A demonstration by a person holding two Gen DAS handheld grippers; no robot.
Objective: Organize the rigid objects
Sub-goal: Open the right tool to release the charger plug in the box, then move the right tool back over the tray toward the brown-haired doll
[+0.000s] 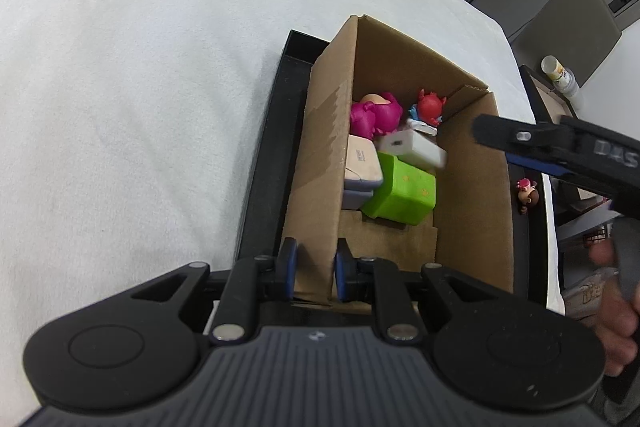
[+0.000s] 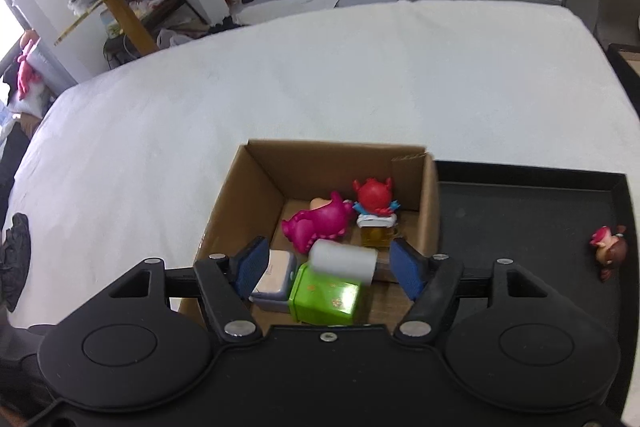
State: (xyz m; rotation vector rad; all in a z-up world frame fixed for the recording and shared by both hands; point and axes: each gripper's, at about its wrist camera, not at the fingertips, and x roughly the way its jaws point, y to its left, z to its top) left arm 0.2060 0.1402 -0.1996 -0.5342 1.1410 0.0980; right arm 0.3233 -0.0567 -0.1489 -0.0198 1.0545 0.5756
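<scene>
Left gripper (image 1: pixel 314 273) jaws clamp cardboard box (image 1: pixel 320 131) wall. Right gripper (image 2: pixel 326 265) jaws spread, empty. Inside: glossy green cube (image 2: pixel 325 297), white block (image 2: pixel 344 261), magenta figurine (image 2: pixel 318 223); doll (image 2: pixel 610 251) at 3 o'clock on black tray (image 2: pixel 520 219).

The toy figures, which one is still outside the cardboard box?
The small brown-haired doll with a pink bow; it lies alone on the black tray, while the magenta and red figures sit inside the box.
</scene>
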